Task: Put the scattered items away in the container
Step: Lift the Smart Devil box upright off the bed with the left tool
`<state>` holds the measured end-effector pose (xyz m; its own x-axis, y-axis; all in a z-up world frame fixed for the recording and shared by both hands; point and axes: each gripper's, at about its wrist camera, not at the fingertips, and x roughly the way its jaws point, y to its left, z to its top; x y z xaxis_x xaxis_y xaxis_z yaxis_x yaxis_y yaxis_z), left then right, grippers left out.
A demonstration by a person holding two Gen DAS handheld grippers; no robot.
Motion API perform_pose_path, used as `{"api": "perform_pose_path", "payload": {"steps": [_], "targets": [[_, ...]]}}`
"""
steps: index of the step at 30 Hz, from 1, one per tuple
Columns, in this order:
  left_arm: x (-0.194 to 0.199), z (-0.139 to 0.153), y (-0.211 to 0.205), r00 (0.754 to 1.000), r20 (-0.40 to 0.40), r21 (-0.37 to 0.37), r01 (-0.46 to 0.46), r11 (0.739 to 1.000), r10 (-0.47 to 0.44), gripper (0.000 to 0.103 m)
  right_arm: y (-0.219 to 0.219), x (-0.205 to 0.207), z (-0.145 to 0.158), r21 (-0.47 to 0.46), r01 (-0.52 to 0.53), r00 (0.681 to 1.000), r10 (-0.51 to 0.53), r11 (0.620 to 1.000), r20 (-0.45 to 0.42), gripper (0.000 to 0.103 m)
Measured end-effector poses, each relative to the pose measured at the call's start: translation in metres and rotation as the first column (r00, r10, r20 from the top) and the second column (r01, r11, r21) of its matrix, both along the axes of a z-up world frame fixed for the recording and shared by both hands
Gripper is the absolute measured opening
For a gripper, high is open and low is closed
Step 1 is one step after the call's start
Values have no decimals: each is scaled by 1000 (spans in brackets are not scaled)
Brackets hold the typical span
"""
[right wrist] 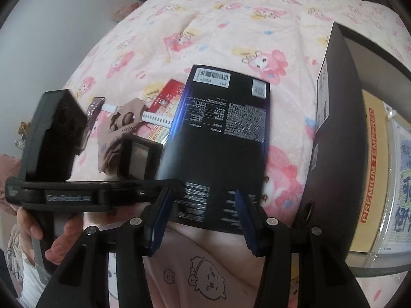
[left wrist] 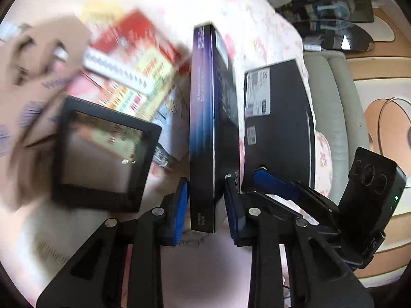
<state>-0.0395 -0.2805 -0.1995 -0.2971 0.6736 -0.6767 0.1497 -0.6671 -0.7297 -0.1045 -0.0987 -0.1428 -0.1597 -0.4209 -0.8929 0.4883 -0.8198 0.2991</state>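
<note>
My left gripper (left wrist: 206, 202) is shut on a flat black and purple box (left wrist: 213, 128), held on edge above the pink bed cover. The same box (right wrist: 221, 138) shows its printed back in the right wrist view. My right gripper (right wrist: 203, 213) is open, its blue pads either side of the box's lower edge; I cannot tell if they touch it. The left gripper's body (right wrist: 64, 187) is seen at the left. The dark container box (right wrist: 336, 138) stands open at the right and holds a brown "PREMIUM TEMPERED" pack (right wrist: 372, 169). It also shows in the left wrist view (left wrist: 277, 125).
On the bed lie a small black framed square (left wrist: 102, 154), a red and yellow packet (left wrist: 133, 59), a white strip (right wrist: 156, 119) and a tan cloth piece (right wrist: 120, 125). A grey sofa (left wrist: 334, 118) and a dark glass table (left wrist: 334, 20) stand beyond the bed.
</note>
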Motion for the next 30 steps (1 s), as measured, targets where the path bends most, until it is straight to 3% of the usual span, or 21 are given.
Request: {"api": "perform_pose_path", "payload": {"steps": [4, 7, 10, 13, 17, 19, 25, 30], "targets": [[20, 25, -25, 996, -49, 27, -80, 996, 81, 20, 1, 5, 3, -19, -15, 1000, 15, 1000, -5, 47], [31, 34, -31, 993, -64, -14, -102, 995, 101, 19, -4, 5, -5, 4, -25, 1000, 25, 1000, 9, 47], [34, 26, -36, 992, -46, 8, -118, 993, 118, 20, -10, 2, -21, 44, -41, 998, 38, 998, 57, 49], [34, 7, -39, 991, -13, 26, -132, 991, 133, 24, -12, -6, -37, 15, -54, 991, 52, 998, 120, 49], [31, -22, -41, 990, 51, 22, -133, 991, 132, 31, -12, -15, -52, -116, -73, 965, 99, 991, 241, 50], [31, -25, -40, 991, 45, 31, -130, 991, 129, 31, -14, -15, -59, -127, -76, 958, 108, 989, 264, 50], [27, 3, -43, 986, -17, 38, -166, 985, 167, 26, -8, -18, -48, -213, -43, 968, 93, 976, 231, 52], [32, 47, -38, 983, -103, 54, -150, 987, 155, 25, 11, -12, -14, -331, -8, 975, 81, 943, 208, 52]]}}
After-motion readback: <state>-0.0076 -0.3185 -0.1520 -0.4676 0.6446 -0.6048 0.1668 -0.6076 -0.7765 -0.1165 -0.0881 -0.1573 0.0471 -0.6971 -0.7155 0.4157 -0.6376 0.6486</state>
